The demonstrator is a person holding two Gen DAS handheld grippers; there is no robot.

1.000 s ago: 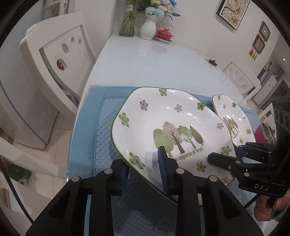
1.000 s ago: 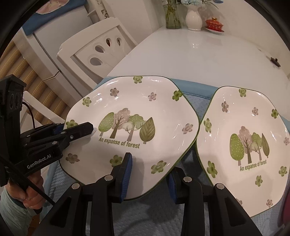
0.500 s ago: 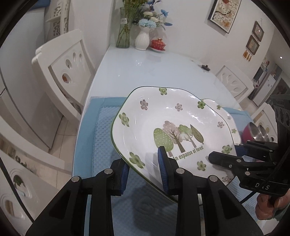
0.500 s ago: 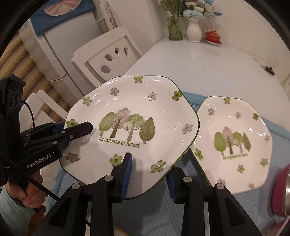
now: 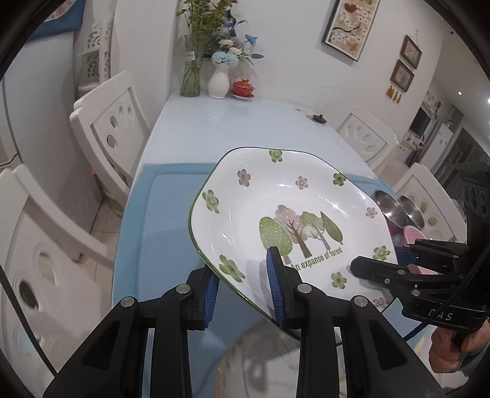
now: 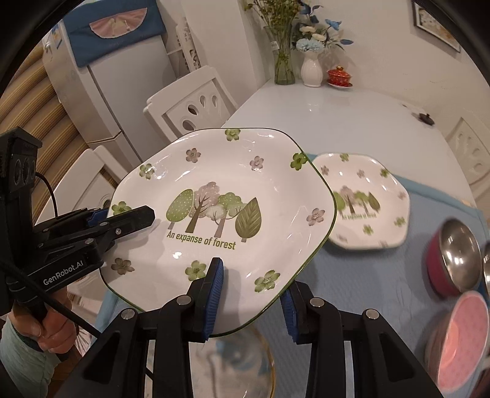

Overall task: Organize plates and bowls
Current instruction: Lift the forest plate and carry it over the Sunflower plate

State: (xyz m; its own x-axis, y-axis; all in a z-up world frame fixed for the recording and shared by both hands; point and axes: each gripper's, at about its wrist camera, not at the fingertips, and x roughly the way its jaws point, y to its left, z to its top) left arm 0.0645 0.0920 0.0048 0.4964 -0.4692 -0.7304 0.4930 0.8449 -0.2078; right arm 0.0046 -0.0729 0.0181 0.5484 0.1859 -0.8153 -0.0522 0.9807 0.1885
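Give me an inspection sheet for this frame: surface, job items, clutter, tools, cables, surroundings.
Surface: glossy white table, blue quilted mat on its near end.
Job's things: large white forest-print plate held above the mat; matching second forest-print plate lying on the mat; pink steel-lined bowls at right.
Clutter: glass flower vase, white vase, red lidded cup at the far edge.
Grippers: left tool and right tool each clamp the large plate's rim.
Cables: black cable on the left tool.
Surroundings: white chairs, framed pictures.
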